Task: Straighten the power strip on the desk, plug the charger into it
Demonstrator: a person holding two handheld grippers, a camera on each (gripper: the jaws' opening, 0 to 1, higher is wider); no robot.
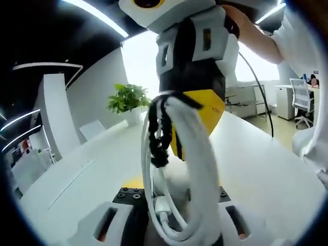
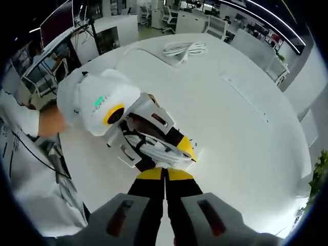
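In the left gripper view the left claw (image 1: 171,225) rises from the bottom edge, its jaws apart around a bundled white charger cable (image 1: 197,169) bound with a black tie (image 1: 159,138); the bundle fills the centre of the frame, and whether the jaws actually press on it I cannot tell; above it, at upper centre, the right claw (image 1: 197,110) with yellow-tipped jaws comes down onto the top of the same bundle, a person's hand (image 1: 241,23) behind it at upper right; beyond lies the broad white bench (image 1: 92,169), with a green potted plant (image 1: 128,97) at its far end, left of centre, and a white office chair (image 1: 300,100) at the far right.

In the right gripper view the right claw (image 2: 165,177) stands at lower centre, its yellow tips drawn together with only a thin seam between them, touching the white cable bundle (image 2: 161,146) just above; the left claw's white body (image 2: 105,107) enters from the left of centre; the white power strip with its coiled cord (image 2: 184,49) lies on the bench at upper centre, well apart from both claws.
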